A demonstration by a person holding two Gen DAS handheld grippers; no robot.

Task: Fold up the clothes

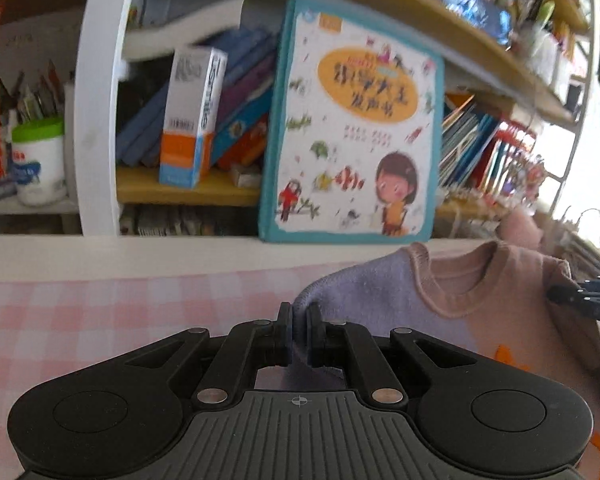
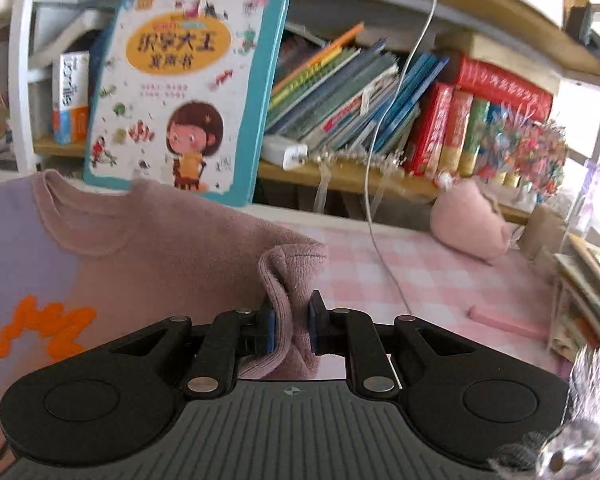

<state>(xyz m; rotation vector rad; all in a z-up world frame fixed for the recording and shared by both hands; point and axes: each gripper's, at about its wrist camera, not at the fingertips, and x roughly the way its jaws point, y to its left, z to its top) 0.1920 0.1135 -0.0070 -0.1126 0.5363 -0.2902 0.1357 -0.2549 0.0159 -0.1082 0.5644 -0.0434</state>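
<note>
Both tongs are clamped on the sweater [image 2: 140, 248]: my left gripper [image 1: 298, 332] pinches the lavender shoulder, my right gripper [image 2: 292, 328] the pink one. Neckline runs between them, body spread over the checked tablecloth [image 1: 100, 312], so each hand's equally near.

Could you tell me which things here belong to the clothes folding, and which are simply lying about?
Part of the job:
- sweater, pink and lilac, pinched at both sides
- left gripper, shut on the lilac side
- right gripper, shut on the pink side
- checked tablecloth

Just lying about:
- picture book
- shelf books
- pink plush toy
- white cable
- wipes tub
</note>
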